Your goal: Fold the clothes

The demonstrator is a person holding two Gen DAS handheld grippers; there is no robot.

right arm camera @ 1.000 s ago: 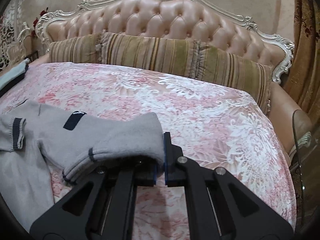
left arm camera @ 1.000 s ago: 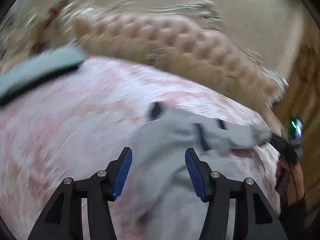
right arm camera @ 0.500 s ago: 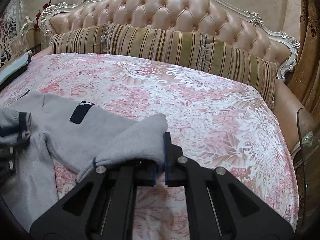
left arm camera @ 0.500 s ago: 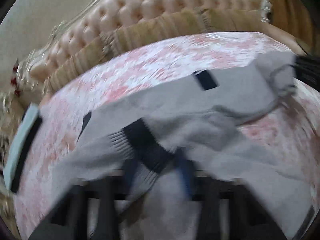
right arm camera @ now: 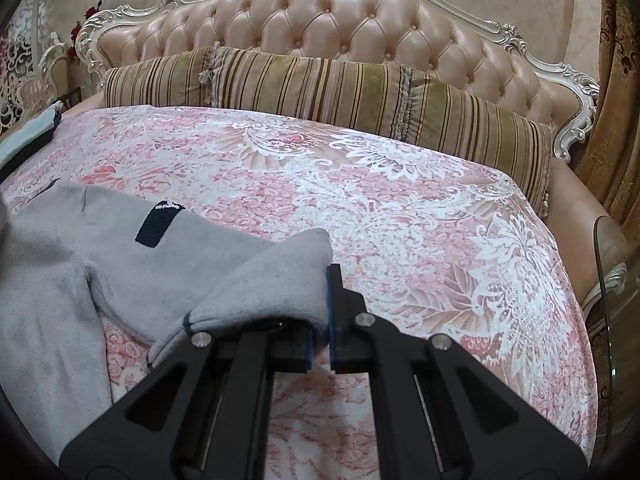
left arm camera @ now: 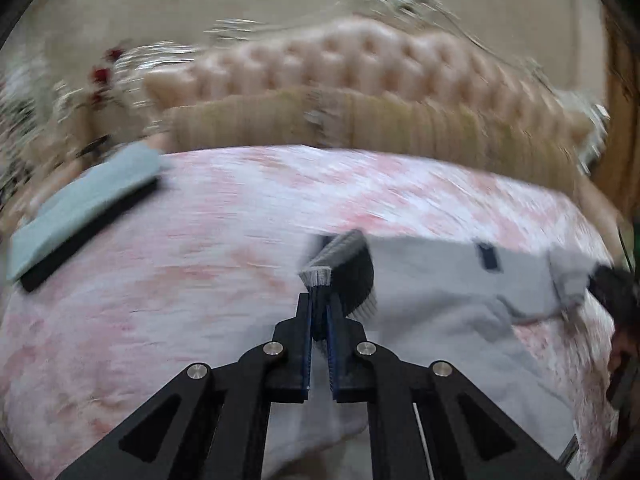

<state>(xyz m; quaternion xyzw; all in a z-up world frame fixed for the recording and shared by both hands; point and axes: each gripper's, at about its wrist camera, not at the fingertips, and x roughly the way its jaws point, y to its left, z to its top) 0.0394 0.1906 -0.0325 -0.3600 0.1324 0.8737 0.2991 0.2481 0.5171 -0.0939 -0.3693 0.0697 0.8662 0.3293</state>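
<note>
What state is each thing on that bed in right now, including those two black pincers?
Left gripper: shut on the sweater's ribbed cuff.
Right gripper: shut on the other sleeve.
Grey sweater: unfolded, spread on the bedspread.
Light blue garment: folded, lying flat.

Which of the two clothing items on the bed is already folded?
The light blue garment with a dark edge, lying flat near the bed's left side. The grey sweater is spread out, pinched by both grippers.
</note>
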